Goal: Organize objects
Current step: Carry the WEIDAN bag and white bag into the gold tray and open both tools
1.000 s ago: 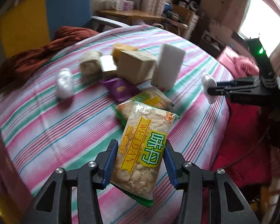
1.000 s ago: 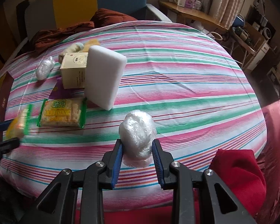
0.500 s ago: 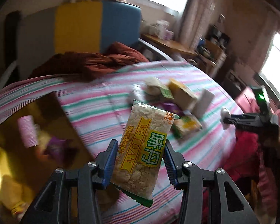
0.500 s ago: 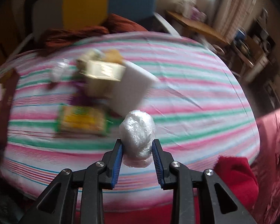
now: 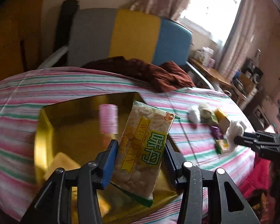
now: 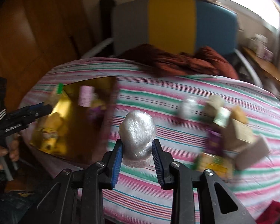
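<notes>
In our left tool we held a snack packet printed WEIDAN, the blue pads clamped on its two long edges, the packet upright and tilted slightly. It hung above the near part of a gold tray that lay on the striped bench. Inside the tray we could make out a pink striped cylinder standing towards the back, a pale yellow item near the front left, and, from the right wrist view, a purple item and yellow wrappers; blur kept us from telling more about them.

In our right tool we gripped a ball wrapped in clear plastic film, the pads pressed on either side of it, held above the bench just to the right of the tray.

Farther right on the bench lay the loose cluster: a green-edged snack packet, a purple packet, a cardboard box, a pale block leaning beside it, a second film-wrapped ball, and some smaller wrapped pieces, all smeared by motion.

At the far edge of the bench sat a rumpled brown cloth, and behind it a chair back in grey, yellow and blue.
</notes>
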`<state>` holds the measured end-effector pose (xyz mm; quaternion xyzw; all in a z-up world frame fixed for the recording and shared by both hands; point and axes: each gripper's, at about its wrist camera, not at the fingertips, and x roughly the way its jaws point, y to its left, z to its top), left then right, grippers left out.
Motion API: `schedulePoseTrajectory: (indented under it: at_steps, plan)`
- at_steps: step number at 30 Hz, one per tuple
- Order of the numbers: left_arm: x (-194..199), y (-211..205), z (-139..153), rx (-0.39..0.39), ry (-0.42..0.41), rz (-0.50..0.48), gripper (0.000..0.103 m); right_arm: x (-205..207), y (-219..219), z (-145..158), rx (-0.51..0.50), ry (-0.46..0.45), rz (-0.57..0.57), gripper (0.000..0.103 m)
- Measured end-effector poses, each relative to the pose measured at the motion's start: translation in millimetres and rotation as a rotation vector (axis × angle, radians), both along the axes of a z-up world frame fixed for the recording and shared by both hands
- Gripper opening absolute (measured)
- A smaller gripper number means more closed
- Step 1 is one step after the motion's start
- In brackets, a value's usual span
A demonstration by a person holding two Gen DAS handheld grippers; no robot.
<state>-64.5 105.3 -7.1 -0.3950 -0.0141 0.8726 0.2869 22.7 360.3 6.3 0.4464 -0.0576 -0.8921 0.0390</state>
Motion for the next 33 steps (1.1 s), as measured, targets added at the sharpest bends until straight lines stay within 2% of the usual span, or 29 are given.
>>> schedulePoseTrajectory:
  at_steps: [11,16,18,19,22,25,33]
  plan:
    - [-26.5,-49.2,-8.8,0.001,-0.027,0.123,0.048,-45.6,-102.8,-24.1,-0.056,-0.058,0.23,0.031]
    - [-48.3,-53.7,-7.7,0.0,-0.041,0.151,0.049,-73.6,-128.9,-33.0,-0.049,-0.085,0.271,0.031]
    - [-57.6,-52.3,-7.4,-0.007,-0.038,0.177,0.052,-86.2,-135.3,-35.2,-0.042,-0.081,0.266,0.032]
    - [-60.9,-52.2,-7.3,0.004,-0.04,0.183,0.061,-95.4,-138.3,-37.0,-0.042,-0.08,0.256,0.032]
    - [-64.3,-53.7,-6.5,0.034,-0.058,0.204,0.076,-109.8,-138.9,-40.1,-0.019,-0.078,0.202,0.044]
    - [-58.5,-57.4,-6.4,0.046,-0.05,0.202,0.079,-107.6,-136.8,-42.8,-0.026,-0.082,0.192,0.045]
    - [-36.4,-63.1,-23.8,0.026,-0.092,0.201,0.078,-89.0,-136.4,-53.3,-0.026,-0.111,0.181,0.045]
